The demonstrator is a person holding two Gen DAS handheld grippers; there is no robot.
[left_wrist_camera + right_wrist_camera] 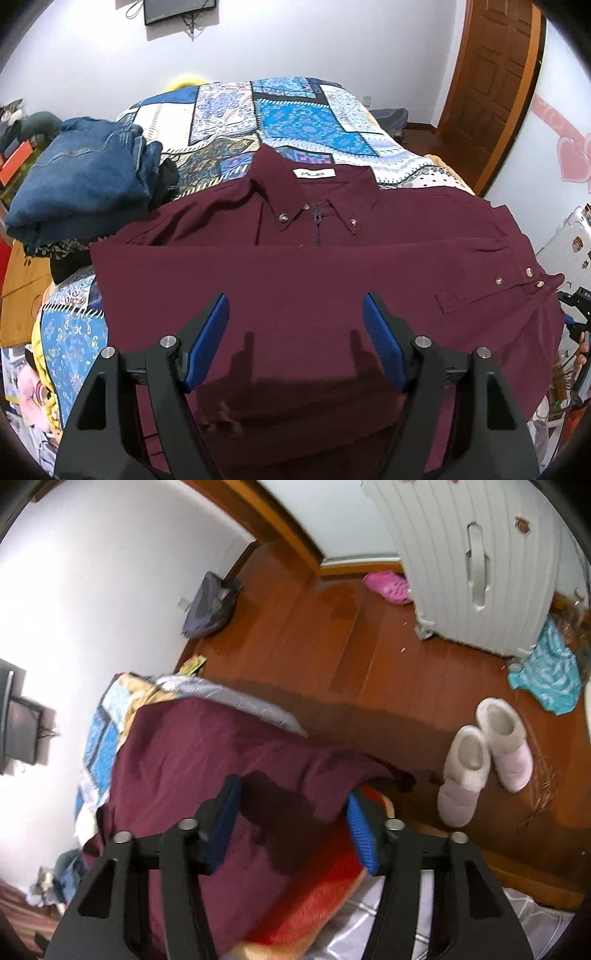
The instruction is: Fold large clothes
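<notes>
Both our grippers, left point(295, 339) and right point(291, 825), gape empty above the shirt point(295, 280): soft, light, limp; we'd pinch its hem.

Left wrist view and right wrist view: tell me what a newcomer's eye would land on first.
The dark maroon button-down shirt dominates, spread collar-up across the blue patchwork-patterned bedspread. A folded blue denim garment sits at its left. In the right wrist view, a pair of pale fluffy slippers stands on the reddish wooden floor beside the bed.
</notes>
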